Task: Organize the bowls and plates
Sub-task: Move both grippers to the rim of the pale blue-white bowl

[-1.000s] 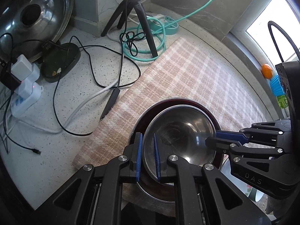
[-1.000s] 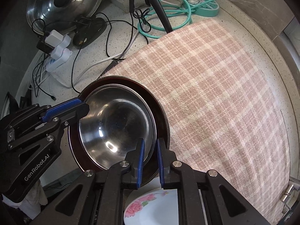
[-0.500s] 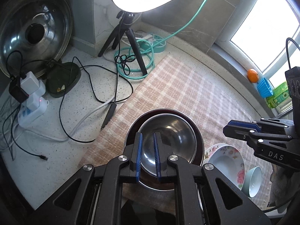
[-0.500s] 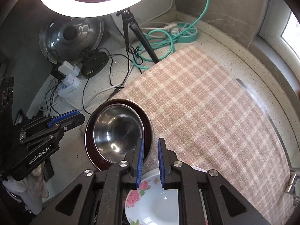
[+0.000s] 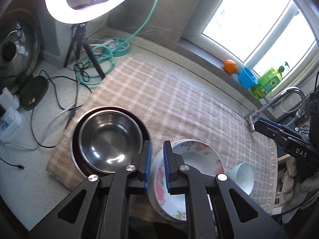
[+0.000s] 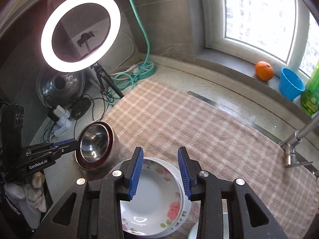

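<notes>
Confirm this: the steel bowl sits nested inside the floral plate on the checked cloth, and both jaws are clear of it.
Not quite. The steel bowl sits nested inside a dark red bowl, not the floral plate, which lies beside it on the checked cloth. The left wrist view shows this. Both grippers' jaws are indeed clear of the steel bowl.

Lit ring light on tripod, grey tiled wall, bright window, speckled counter.
</notes>
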A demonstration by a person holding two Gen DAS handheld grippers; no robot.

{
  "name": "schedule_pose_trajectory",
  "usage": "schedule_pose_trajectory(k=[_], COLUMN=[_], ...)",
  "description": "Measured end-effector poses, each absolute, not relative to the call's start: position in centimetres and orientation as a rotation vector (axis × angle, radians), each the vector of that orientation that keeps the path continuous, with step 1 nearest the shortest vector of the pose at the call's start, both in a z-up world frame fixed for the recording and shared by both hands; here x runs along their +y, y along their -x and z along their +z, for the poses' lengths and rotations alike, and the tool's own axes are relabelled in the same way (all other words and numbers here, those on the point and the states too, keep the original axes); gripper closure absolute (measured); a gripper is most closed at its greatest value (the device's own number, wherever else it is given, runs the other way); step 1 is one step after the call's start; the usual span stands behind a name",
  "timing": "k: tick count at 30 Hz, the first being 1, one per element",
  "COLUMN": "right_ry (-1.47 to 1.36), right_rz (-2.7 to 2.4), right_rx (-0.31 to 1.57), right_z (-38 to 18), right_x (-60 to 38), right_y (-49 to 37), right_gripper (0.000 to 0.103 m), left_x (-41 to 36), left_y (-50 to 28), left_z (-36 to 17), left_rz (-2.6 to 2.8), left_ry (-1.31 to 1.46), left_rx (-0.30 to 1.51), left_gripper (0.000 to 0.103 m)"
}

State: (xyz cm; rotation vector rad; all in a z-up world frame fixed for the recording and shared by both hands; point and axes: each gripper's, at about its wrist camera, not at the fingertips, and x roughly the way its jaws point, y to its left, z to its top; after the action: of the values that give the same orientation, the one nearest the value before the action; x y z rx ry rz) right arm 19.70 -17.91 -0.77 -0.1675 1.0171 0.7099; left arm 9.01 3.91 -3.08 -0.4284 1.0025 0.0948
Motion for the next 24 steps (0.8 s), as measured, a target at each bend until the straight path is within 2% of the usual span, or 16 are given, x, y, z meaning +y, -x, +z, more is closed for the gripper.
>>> schedule_pose_trajectory(k=[4,6,17,24], right_ry=[0.105,0.102,-0.069,-0.212], right_rz=[0.627,0.560,0.323,0.272], right_rx=[0.988,0.981,1.091,1.143], right_z=[-0.5,-0.7,-6.8,-10.2], right_x=[-23.5,-26.0,-37.0,-39.9], right_y=[-19.7,-19.5,-16.4,-15.1], right_gripper=[0.069,0.064,0.065,0.067], left_x=[0.1,-2.0,-12.6,-16.0], left_y=[-10.3,-11.0,-13.5,-14.3], left_z=[-4.0,-4.6,-7.1,-8.9], left_rz=[0.004,-0.043,-0.289,-0.352], left_ry=[0.417,0.401,0.254,0.180], left_rx=[1.036,1.056,1.162,1.212], left_gripper=[0.093,0.093,0.092,0.092])
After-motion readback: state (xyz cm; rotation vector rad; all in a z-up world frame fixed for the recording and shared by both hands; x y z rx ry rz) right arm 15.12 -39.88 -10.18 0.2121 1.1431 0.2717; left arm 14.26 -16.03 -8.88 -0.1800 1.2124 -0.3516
